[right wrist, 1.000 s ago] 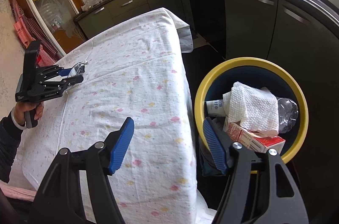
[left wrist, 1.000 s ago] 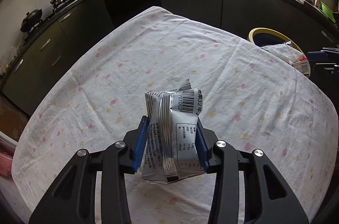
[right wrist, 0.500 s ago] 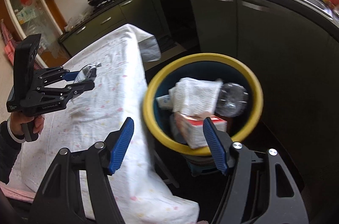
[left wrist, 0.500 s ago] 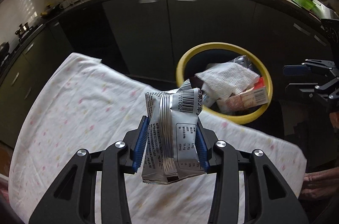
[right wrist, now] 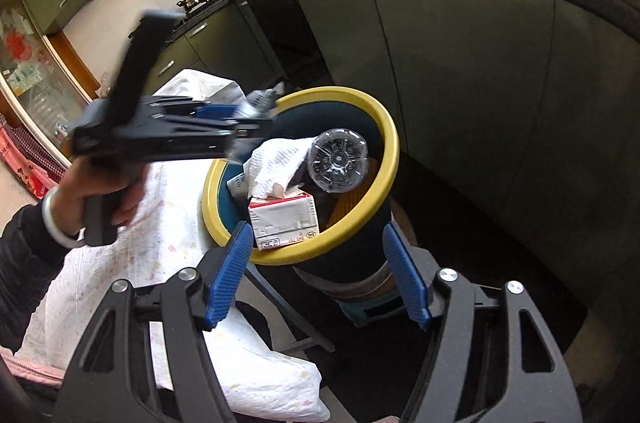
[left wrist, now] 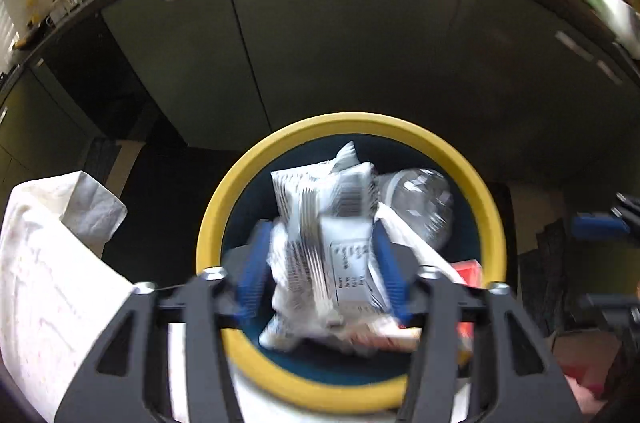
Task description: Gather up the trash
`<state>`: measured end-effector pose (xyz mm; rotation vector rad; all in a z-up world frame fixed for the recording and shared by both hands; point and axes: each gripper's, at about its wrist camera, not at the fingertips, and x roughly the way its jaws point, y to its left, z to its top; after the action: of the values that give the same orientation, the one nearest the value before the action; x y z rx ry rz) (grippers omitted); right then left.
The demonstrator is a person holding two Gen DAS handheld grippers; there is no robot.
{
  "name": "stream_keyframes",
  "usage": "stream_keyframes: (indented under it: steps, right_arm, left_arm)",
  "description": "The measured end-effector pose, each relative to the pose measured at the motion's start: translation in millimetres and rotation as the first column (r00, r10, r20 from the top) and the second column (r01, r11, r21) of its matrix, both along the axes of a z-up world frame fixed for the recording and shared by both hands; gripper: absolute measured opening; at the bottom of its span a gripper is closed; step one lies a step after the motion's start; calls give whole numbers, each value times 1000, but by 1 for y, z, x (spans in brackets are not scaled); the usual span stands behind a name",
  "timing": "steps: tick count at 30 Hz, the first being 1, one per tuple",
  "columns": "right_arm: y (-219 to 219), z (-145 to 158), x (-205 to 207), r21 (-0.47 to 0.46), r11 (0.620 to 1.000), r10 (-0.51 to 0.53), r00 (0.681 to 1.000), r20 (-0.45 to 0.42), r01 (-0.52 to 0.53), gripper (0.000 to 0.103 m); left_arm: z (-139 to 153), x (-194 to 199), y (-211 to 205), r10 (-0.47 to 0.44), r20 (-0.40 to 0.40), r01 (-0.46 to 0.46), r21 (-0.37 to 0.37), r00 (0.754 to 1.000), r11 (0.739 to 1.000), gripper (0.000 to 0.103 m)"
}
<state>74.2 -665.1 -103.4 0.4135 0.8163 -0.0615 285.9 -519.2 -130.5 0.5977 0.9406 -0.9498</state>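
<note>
Silver and crinkled, the snack wrapper point(left wrist: 328, 235) is sitting at the centre of my left-wrist view, between the blue pads point(left wrist: 252, 279) of my left gripper point(left wrist: 320, 275), directly over the yellow-rimmed bin point(left wrist: 208, 223) that is filling the lower middle of the frame. I am in the drop step: my jaws have just been opening, the wrapper is between them and looking loose, though blur is keeping me from telling whether the pads are touching it at all. Next, I judge, I am needing to spread wider so it falls clear, then pull away without catching the rim. In my right-wrist view, my right gripper point(right wrist: 320, 275) is standing wide at the bottom of the frame, holding nothing, its pads point(right wrist: 230, 275) framing the bin's near edge point(right wrist: 304, 255). Inside the bin a white paper towel point(right wrist: 276, 163), a clear bottle point(right wrist: 338, 159) and a red-and-white carton point(right wrist: 282, 219) are lying together. At middle left my hand point(right wrist: 100, 191) is carrying the left gripper point(right wrist: 256, 119) over the bin's far rim, beside the floral tablecloth point(right wrist: 160, 243).
</note>
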Motion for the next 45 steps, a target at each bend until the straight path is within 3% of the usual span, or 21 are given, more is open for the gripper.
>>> stream_keyframes:
  steps: [2,8,13,16,17,19,20,25,33,37,45]
  right_arm:
    - [-1,0,-1,5,1000,-3,1000,5,3,66]
    - [9,4,-2,-25,1000,8,1000,2,-8,66]
    - [40,15,-1,-81,994,74,997,12,-72,74]
    - [68,23,-1,-137,982,134,991,24,-129,81]
    - [77,27,-2,-153,977,154,988,31,-147,82]
    - [93,32,-3,-177,968,187,982,40,-177,96]
    - [100,35,-3,-190,963,201,979,46,-189,96]
    - [138,53,-9,-260,937,264,961,84,-234,96]
    - [175,84,-35,-345,908,309,937,162,-239,96]
    - [180,94,-49,-369,904,301,935,186,-217,96]
    - [176,109,-65,-382,909,267,936,231,-165,96]
  left_arm:
    - [-4,3,-9,20,6,-20,9,1000,1000,77]
    - [23,-10,19,88,-7,-89,-70,996,994,92]
    - [58,-47,90,254,83,-238,-169,964,957,98]
    - [75,-73,149,369,86,-343,-226,925,912,98]
    - [82,-82,175,420,82,-388,-254,904,886,98]
    - [93,-100,214,502,82,-458,-304,861,835,98]
    - [98,-111,233,536,82,-485,-328,840,811,98]
    - [118,-163,334,708,122,-616,-406,695,675,98]
    - [139,-247,444,827,203,-694,-462,524,553,98]
    - [140,-277,474,850,183,-713,-474,493,516,98]
    - [143,-297,485,865,192,-716,-493,464,494,98]
